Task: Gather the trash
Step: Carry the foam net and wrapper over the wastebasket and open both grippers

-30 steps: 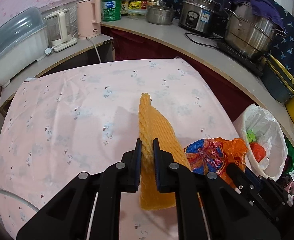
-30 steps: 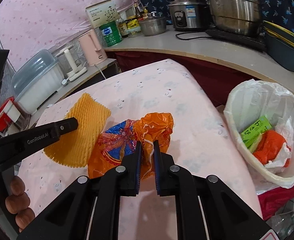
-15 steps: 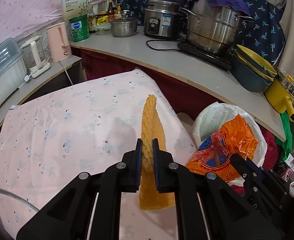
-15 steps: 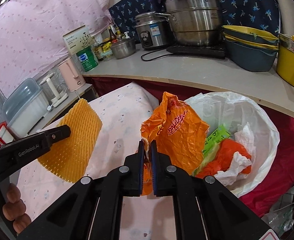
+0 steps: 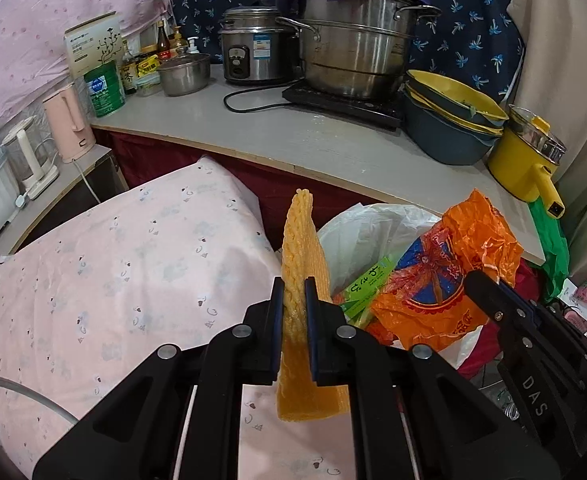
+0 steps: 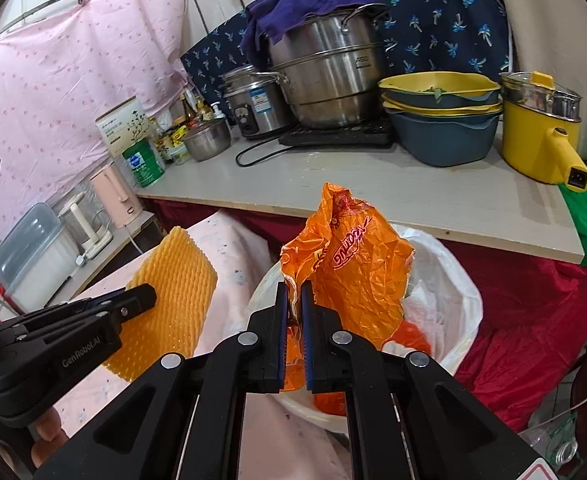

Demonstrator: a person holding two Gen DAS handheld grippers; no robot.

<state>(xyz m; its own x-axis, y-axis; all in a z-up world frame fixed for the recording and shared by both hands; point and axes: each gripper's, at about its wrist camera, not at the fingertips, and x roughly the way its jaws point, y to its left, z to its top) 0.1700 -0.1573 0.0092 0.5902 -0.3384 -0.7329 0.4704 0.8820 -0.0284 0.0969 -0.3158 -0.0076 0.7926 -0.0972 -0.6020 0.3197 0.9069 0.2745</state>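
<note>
My left gripper (image 5: 294, 292) is shut on a yellow foam fruit net (image 5: 301, 248) and holds it in the air at the table's right edge, beside the bin. The net also shows in the right wrist view (image 6: 173, 280). My right gripper (image 6: 293, 300) is shut on a crumpled orange plastic bag (image 6: 353, 264) and holds it over the white-lined trash bin (image 6: 449, 280). The bag (image 5: 445, 280) and bin (image 5: 365, 224) also show in the left wrist view. The bin holds a green wrapper (image 5: 367, 284), white paper and orange scraps.
A table with a pink cloth (image 5: 113, 272) lies to the left. A grey counter (image 5: 293, 136) behind carries steel pots (image 5: 353, 40), a rice cooker, stacked basins (image 5: 449, 120) and a yellow pot (image 5: 525, 156). A pink kettle (image 5: 69, 124) stands at left. Red cloth lies right of the bin.
Both grippers have lifted their trash off the pink table and moved right. The orange bag now hangs over the bin, and the foam net sits at the bin's left edge.
</note>
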